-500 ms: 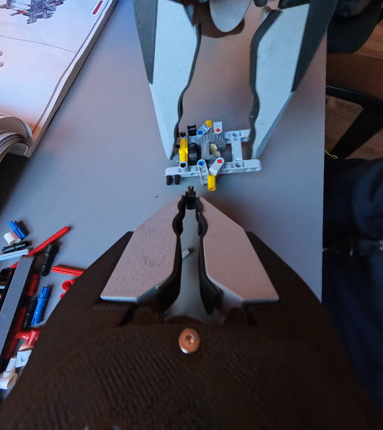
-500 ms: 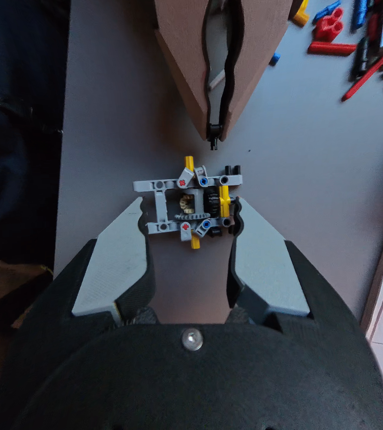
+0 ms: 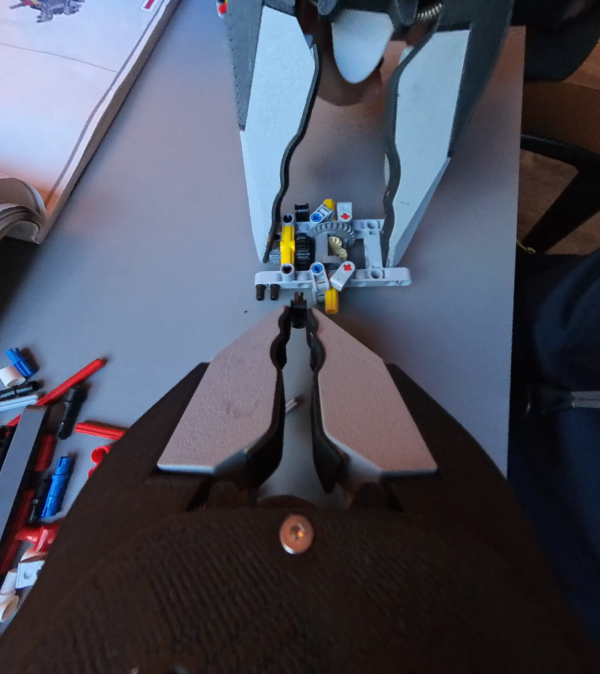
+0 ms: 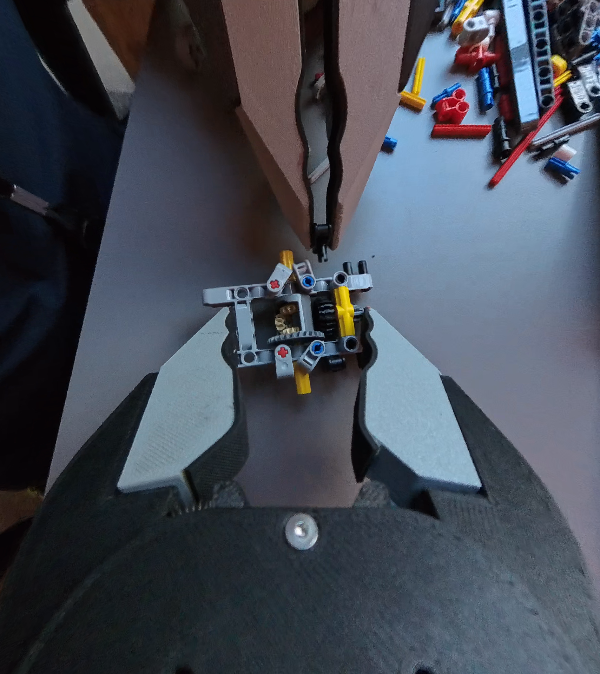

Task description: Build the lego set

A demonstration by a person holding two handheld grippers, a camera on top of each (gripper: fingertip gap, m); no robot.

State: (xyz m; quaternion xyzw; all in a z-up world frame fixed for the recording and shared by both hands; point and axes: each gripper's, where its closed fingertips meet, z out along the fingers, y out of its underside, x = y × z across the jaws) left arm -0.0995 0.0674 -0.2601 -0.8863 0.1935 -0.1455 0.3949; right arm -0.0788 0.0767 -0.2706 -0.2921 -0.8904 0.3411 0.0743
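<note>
So, 2 grippers over 1 grey table (image 3: 145,255). Left gripper (image 3: 298,317): jaws narrow, pinching 1 black pin (image 3: 298,313) at the tips, pin just beside the gear assembly (image 4: 291,321). Right gripper (image 4: 296,328): jaws wide, pads against both sides of that assembly, which sits mid-table w/ 2 yellow axles, 2 red-cross pcs, 2 blue pins. 1 booklet (image 3: 35,91) and a loose parts pile (image 4: 510,91) off to the sides.

Black pin (image 3: 297,312) now nearer gear assembly (image 3: 331,251).
</note>
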